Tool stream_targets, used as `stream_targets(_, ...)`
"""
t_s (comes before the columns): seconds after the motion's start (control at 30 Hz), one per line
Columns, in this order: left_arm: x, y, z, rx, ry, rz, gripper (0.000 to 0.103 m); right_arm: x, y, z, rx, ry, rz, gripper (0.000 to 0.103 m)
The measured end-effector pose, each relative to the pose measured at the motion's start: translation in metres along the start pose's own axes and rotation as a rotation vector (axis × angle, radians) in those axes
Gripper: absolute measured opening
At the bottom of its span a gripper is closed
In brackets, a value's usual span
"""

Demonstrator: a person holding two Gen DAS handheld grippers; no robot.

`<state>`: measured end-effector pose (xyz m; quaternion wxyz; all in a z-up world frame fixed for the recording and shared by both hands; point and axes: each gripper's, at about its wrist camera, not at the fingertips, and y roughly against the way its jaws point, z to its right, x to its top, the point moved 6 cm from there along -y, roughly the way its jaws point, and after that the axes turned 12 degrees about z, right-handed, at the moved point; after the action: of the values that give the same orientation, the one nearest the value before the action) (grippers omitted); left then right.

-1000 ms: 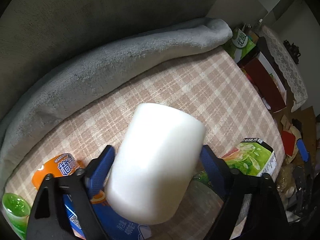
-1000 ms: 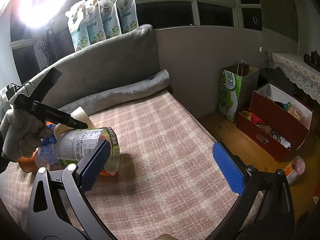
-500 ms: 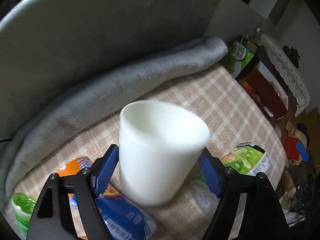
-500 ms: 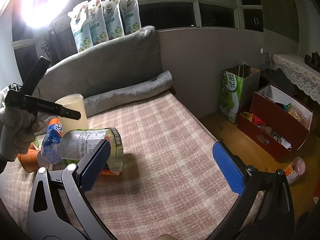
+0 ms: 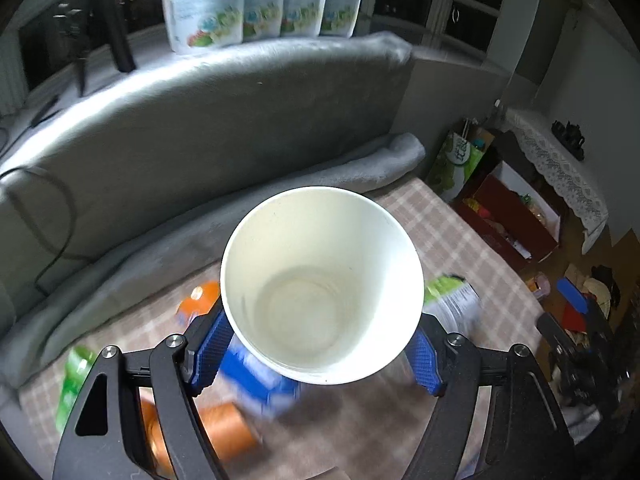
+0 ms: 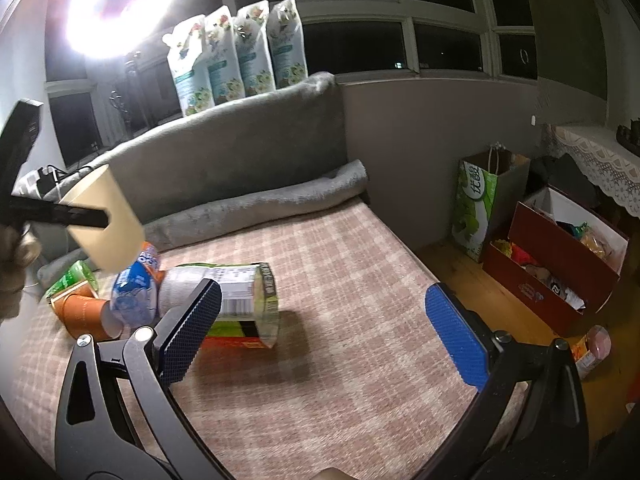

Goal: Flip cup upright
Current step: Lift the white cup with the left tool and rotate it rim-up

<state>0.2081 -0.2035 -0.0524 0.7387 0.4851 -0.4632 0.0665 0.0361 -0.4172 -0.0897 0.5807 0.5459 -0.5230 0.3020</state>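
Observation:
My left gripper [image 5: 320, 354] is shut on a white paper cup [image 5: 320, 284], its blue pads on the cup's two sides. The cup's open mouth faces my left wrist camera and its empty inside shows. In the right wrist view the same cup [image 6: 106, 226] hangs in the air at the far left, mouth tilted up and to the left, above the plaid cushion [image 6: 340, 280]. My right gripper [image 6: 320, 326] is open and empty over the cushion's front part.
Under the cup lie a lying green-labelled can [image 6: 236, 294], a blue snack bag [image 6: 134, 292], an orange cup [image 6: 86, 314] on its side and a green packet [image 6: 68, 280]. A grey blanket roll [image 6: 264, 210] lines the sofa back. Boxes [image 6: 560, 264] stand on the floor right.
My left gripper has lifted and turned the cup: its base faced the camera a second ago, now its open mouth does. The right gripper has barely moved.

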Motion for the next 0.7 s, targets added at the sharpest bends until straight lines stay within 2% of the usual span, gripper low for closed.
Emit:
stream_targets(0.17,-0.035,0.040,0.002,0.022,0.011,-0.004,0.076,0.000,0.011,-0.011,0.033,0.007,0.011,0.103)
stream_targets(0.4,-0.099,0.085,0.011,0.012,0.078,-0.091,0.076,-0.006,0.024,-0.024,0.074,0.017,0.014,0.103)
stream_targets(0.53,-0.137,0.097,0.026,-0.057,0.153,-0.183,0.076,-0.008,0.029,-0.028,0.084,0.022,0.015,0.103)
stream_targets(0.7,-0.176,0.089,0.042,-0.134,0.224,-0.295,0.076,-0.008,0.032,-0.029,0.083,0.023,0.018,0.103)
